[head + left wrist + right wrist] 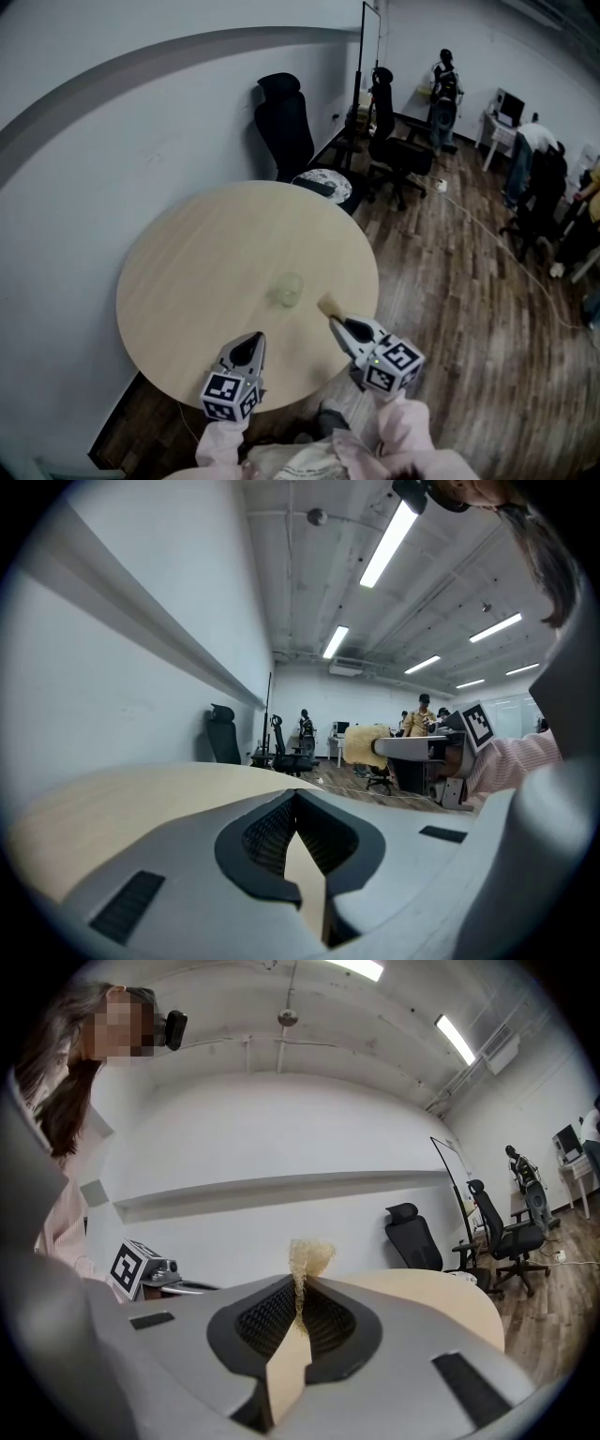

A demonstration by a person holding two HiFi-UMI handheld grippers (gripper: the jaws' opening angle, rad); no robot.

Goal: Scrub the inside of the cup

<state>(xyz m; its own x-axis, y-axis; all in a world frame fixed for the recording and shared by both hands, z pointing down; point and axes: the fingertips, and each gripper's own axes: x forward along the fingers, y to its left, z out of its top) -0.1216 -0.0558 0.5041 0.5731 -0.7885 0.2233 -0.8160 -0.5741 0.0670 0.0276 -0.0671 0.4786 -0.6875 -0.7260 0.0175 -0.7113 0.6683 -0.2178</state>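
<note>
Ahead of both grippers, on the round pale table (187, 272), I see the cup (289, 289) by itself. It is translucent and faint against the wood, and I cannot tell whether it stands upright. It lies between the lines of the two noses, nearer to my right gripper (336, 323) than to my left gripper (255, 339), and it touches neither.

My left gripper has its jaws pressed together with nothing between them. Looking along it, I see only the table top through the slit below the pads.

My right gripper is clamped on a sponge (309, 1258), a yellowish scrap pinched flat between the pads, with a ragged tuft sticking out past the tips. From above, that tuft is just short of the cup and a little to its right, with a gap of bare table between them. Both grippers hang over the near edge of the table, side by side and well apart.

Beyond the far edge of the table, past both noses, a black office chair (284, 122) stands against the white wall. Off to the right of my right gripper, the dark wood floor (469, 309) runs back to desks where several people stand.
</note>
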